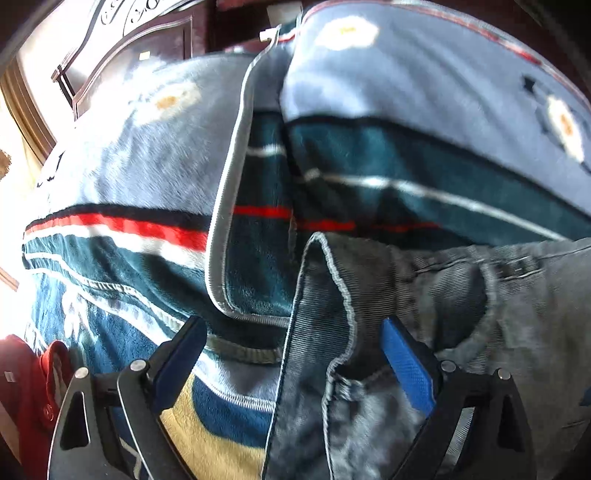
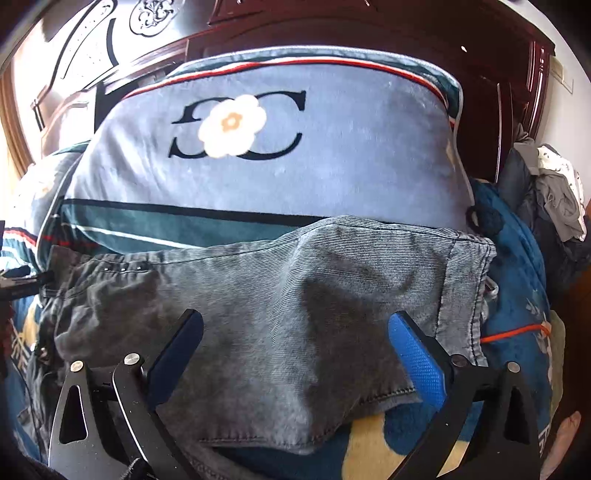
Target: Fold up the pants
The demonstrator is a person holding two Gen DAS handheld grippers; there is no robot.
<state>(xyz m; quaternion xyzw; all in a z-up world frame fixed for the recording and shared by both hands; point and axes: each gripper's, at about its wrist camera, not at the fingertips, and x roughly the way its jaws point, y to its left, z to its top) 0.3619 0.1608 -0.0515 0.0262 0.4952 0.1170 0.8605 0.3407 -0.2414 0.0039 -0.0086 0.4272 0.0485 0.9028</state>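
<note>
Grey washed denim pants (image 2: 280,295) lie folded on a bed, spread across the blanket in front of the pillows. In the left wrist view the pants (image 1: 461,314) fill the lower right, with a folded edge standing up at the middle. My left gripper (image 1: 295,332) is open, its jaws wide apart over that folded edge and the blanket. My right gripper (image 2: 295,332) is open, its jaws wide apart just above the pants' middle. Neither holds anything.
Two blue pillows with a white flower print (image 2: 258,140) lean against a dark wooden headboard (image 2: 369,29). A blue and yellow blanket (image 2: 517,280) covers the bed. A pile of clothes (image 2: 554,199) sits at the right. A red item (image 1: 37,384) lies at the left.
</note>
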